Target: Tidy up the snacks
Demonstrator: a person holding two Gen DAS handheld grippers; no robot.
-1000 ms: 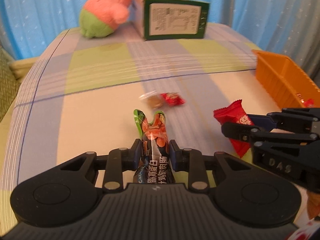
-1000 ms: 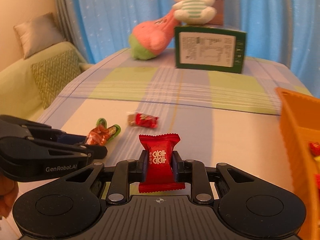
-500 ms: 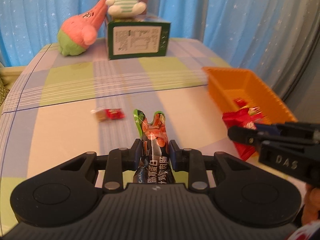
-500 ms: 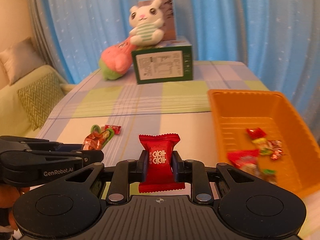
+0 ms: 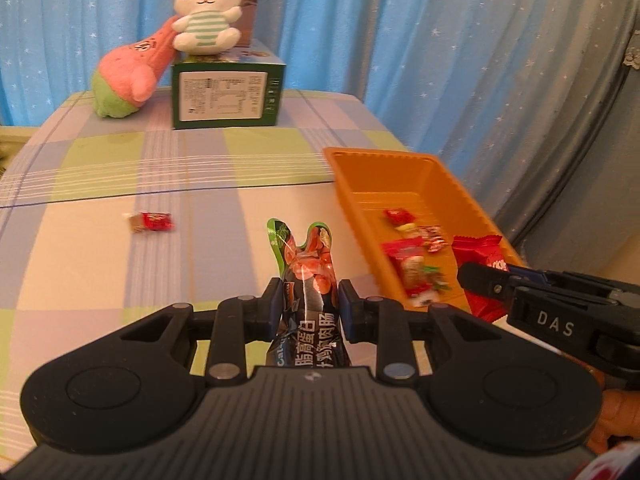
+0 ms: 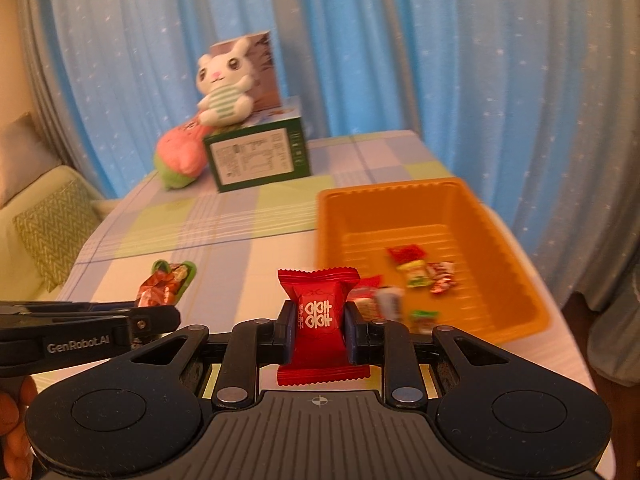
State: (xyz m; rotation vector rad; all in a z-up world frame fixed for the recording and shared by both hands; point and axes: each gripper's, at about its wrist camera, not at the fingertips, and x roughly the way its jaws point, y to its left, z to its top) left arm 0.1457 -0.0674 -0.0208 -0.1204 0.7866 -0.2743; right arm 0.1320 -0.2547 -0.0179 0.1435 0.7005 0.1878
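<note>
Left claw [image 5: 307, 304] is clamped on a sausage snack pack [image 5: 306, 280], held upright above the bench [image 5: 100, 280], just left of the orange tray [image 5: 400, 184]. Right claw [image 6: 319, 334] is clamped on a red wrapped candy [image 6: 320, 312], near the tray's front-left corner, not yet over it. The tray holds several small wrapped snacks [image 6: 420, 276]; one red candy [image 5: 154, 222] lies loose on the bench, well apart from the tray. Risks, judged: both claws are close side by side, so heading for the same tray corner could make them collide or knock a pack loose. Releasing before clearing the rim would drop a snack on the bench or bounce it off the wall. The sausage pack is slick and gripped low, so it may slip or tip.
</note>
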